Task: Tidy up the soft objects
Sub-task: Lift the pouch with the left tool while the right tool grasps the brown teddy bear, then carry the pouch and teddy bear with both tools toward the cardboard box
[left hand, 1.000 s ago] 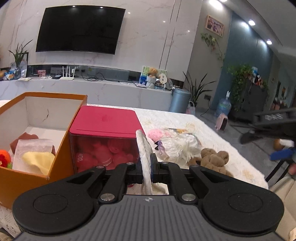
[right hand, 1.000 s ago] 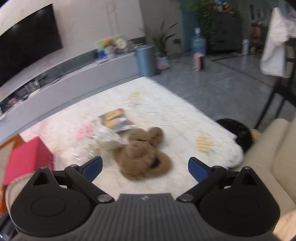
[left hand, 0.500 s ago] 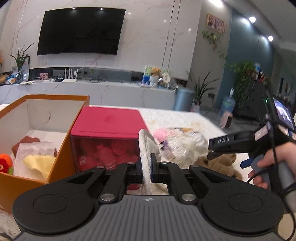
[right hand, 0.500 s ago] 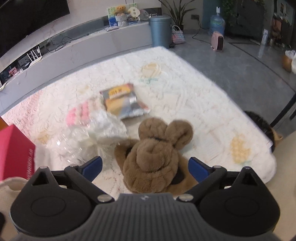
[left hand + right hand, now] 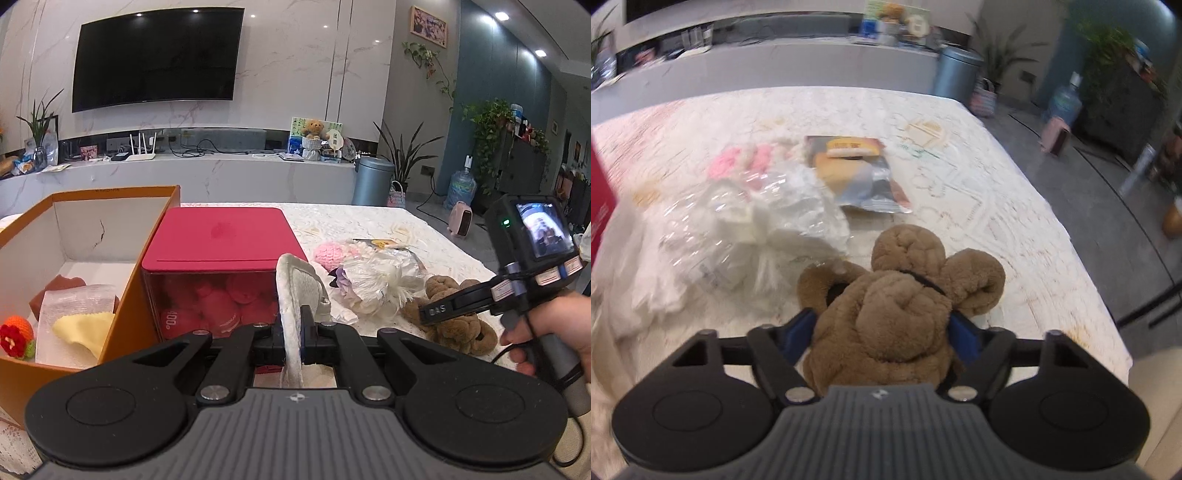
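My left gripper [image 5: 295, 332] is shut on a white cloth item [image 5: 295, 291] and holds it upright in front of the red-lidded box [image 5: 221, 240]. My right gripper [image 5: 882, 332] has closed in on the brown plush toy [image 5: 897, 314], with a blue pad against each of its sides. The toy lies on the white bedspread [image 5: 997, 206]. In the left wrist view the right gripper [image 5: 439, 306] sits over the brown plush [image 5: 458, 328].
An open orange box [image 5: 155, 280] at the left holds a yellow cloth, a brown item and an orange knitted flower. A plastic-wrapped white bundle [image 5: 757, 225], a pink knitted item [image 5: 738, 166] and a snack packet [image 5: 857, 173] lie on the bed.
My right gripper moved down onto the brown plush and its jaws closed from wide open to gripping the toy. My left gripper still holds the white cloth in place.
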The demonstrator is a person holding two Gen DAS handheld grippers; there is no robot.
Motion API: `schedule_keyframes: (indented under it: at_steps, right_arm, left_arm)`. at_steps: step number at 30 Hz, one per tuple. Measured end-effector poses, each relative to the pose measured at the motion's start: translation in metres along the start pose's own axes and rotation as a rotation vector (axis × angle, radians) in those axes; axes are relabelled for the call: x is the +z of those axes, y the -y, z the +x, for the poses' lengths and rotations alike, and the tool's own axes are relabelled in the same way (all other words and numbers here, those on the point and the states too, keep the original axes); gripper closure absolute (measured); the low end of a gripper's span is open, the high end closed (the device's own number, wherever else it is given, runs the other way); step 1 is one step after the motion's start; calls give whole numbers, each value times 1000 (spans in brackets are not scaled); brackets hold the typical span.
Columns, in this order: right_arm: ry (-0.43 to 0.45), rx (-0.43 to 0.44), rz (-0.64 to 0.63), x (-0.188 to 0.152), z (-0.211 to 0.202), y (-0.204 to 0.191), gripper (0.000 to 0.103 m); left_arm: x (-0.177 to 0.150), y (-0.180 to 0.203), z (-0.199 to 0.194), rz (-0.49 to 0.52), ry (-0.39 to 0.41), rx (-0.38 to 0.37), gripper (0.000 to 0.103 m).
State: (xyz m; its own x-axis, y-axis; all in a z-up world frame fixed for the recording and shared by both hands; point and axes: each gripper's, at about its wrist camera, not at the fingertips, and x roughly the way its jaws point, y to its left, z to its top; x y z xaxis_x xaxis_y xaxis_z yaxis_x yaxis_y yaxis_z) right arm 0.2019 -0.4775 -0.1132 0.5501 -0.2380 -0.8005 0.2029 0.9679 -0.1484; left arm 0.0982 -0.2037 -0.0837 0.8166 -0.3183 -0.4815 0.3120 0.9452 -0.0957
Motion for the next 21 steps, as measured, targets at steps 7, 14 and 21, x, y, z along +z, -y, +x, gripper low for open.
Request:
schedule_keyframes:
  at_steps: [7, 14, 21]
  right_arm:
    - [-78, 112, 27, -18, -46, 21, 48]
    - [-79, 163, -79, -33, -55, 18, 28]
    - [-166, 148, -61, -35, -28, 19, 15]
  left_arm:
    - [4, -2, -4, -12, -10, -3, 97]
    - [0, -3, -3, -9, -35, -15, 97]
    - [-8, -6, 10, -10, -87, -104, 92]
